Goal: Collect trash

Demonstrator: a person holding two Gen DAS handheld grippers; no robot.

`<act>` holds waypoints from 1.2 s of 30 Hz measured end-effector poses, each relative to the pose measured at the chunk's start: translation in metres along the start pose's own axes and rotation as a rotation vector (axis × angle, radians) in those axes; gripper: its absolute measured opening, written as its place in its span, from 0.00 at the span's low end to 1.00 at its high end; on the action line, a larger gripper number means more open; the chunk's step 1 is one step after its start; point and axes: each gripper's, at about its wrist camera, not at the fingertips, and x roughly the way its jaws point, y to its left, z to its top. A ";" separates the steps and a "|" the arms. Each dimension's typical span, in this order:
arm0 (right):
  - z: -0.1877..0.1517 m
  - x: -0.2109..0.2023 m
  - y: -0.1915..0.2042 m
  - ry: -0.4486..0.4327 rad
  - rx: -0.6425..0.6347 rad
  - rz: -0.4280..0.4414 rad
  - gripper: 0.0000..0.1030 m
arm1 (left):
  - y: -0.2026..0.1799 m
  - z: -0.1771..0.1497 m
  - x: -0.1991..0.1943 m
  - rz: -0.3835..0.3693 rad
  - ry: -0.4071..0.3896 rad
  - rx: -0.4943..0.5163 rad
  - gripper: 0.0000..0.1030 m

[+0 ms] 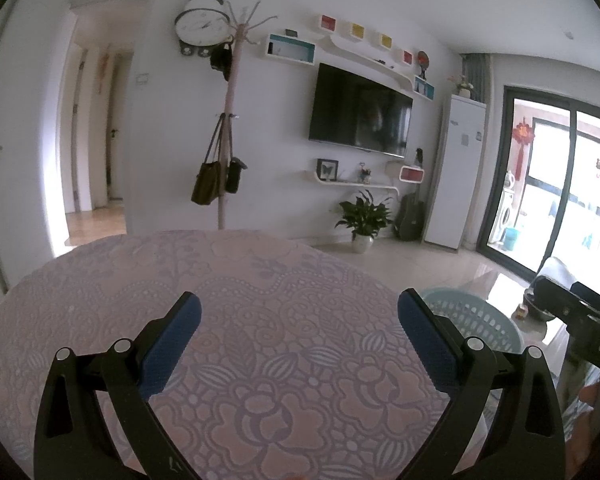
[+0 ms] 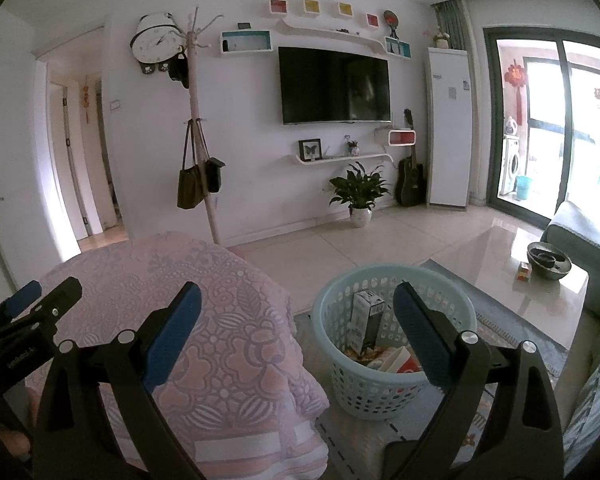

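Note:
A light blue perforated basket (image 2: 380,384) stands on the floor beside the table and holds trash: a grey carton (image 2: 366,320) and a white and red wrapper (image 2: 402,362). Its rim also shows in the left wrist view (image 1: 476,312). My left gripper (image 1: 300,320) is open and empty above the pink lace tablecloth (image 1: 240,280). My right gripper (image 2: 296,316) is open and empty, over the table's edge and the basket. The left gripper shows at the left of the right wrist view (image 2: 32,304).
The table (image 2: 204,320) is covered in pink lace cloth. A glass coffee table (image 2: 532,280) with a dark bowl (image 2: 548,266) stands at the right, by a sofa (image 2: 588,236). A coat stand (image 2: 198,140), plant (image 2: 358,196) and TV (image 2: 334,84) are by the far wall.

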 end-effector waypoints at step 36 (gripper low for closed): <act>-0.001 -0.001 -0.006 -0.002 -0.014 0.013 0.89 | -0.001 -0.007 0.001 -0.013 0.009 -0.001 0.93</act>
